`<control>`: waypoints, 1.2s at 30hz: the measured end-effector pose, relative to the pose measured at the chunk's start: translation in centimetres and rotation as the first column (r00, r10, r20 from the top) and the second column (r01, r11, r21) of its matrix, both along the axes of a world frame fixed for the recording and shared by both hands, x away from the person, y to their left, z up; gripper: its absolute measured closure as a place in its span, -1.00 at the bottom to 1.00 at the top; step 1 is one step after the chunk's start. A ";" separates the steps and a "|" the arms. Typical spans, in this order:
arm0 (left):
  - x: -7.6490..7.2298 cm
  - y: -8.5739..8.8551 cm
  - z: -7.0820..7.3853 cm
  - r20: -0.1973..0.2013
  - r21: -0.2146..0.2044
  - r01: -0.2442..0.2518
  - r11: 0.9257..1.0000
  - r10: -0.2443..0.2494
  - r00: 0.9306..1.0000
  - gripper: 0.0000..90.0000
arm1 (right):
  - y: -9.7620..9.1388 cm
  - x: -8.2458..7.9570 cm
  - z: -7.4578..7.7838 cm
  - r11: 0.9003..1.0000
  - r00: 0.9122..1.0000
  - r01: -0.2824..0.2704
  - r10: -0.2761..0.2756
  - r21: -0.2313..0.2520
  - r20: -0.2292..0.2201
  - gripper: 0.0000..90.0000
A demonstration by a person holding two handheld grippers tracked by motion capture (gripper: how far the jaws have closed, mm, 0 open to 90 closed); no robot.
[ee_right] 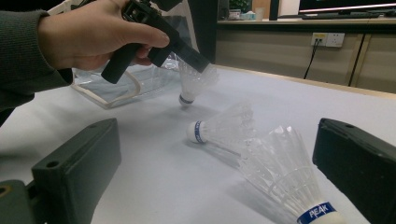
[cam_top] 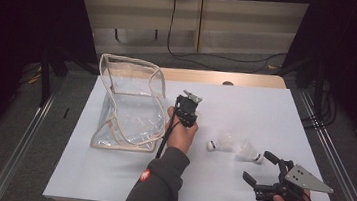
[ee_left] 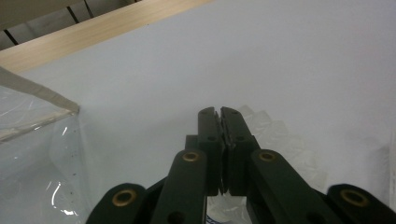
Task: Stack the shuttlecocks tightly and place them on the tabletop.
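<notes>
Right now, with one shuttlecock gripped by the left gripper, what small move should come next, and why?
Probably carry the held shuttlecock sideways over the clear bag: the left gripper is shut on its feathers, lifted off the table, and two more shuttlecocks wait.

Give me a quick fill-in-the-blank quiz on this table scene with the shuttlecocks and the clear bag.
1. The left tongs are shut on the skirt of a ____.
2. The number of shuttlecocks lying on the white table is ____.
3. The right tongs have their jaws ____.
4. The clear bag lies on the ____ side of the high view.

Missing words: shuttlecock; two; open; left
</notes>
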State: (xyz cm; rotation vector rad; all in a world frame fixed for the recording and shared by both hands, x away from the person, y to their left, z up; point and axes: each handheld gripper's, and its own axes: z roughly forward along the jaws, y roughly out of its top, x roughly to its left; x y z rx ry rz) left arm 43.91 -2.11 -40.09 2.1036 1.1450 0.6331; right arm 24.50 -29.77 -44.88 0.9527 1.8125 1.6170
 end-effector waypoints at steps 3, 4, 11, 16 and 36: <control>0.0 0.1 0.1 0.005 0.004 -0.007 1.000 0.007 1.000 0.95 | 0.0 0.0 0.0 1.000 1.000 -0.002 0.002 0.002 0.001 -0.99; 0.1 0.1 0.1 0.011 0.004 -0.015 1.000 0.015 1.000 0.96 | 0.0 0.0 0.0 1.000 1.000 -0.001 0.001 0.003 0.000 -0.99; 0.3 0.3 0.1 0.027 0.031 -0.039 0.999 0.039 0.999 0.95 | 0.0 0.0 0.0 1.000 1.000 -0.002 0.002 0.001 0.001 -0.99; 0.4 0.2 -0.1 0.040 0.059 -0.052 0.997 0.050 0.998 0.95 | 0.1 -0.1 0.0 1.000 1.000 -0.002 0.002 0.002 0.002 -0.99; 0.6 0.0 -0.6 0.006 0.004 -0.022 1.000 0.022 1.000 0.86 | 0.1 -0.1 0.0 1.000 1.000 -0.008 0.008 -0.002 0.005 -0.99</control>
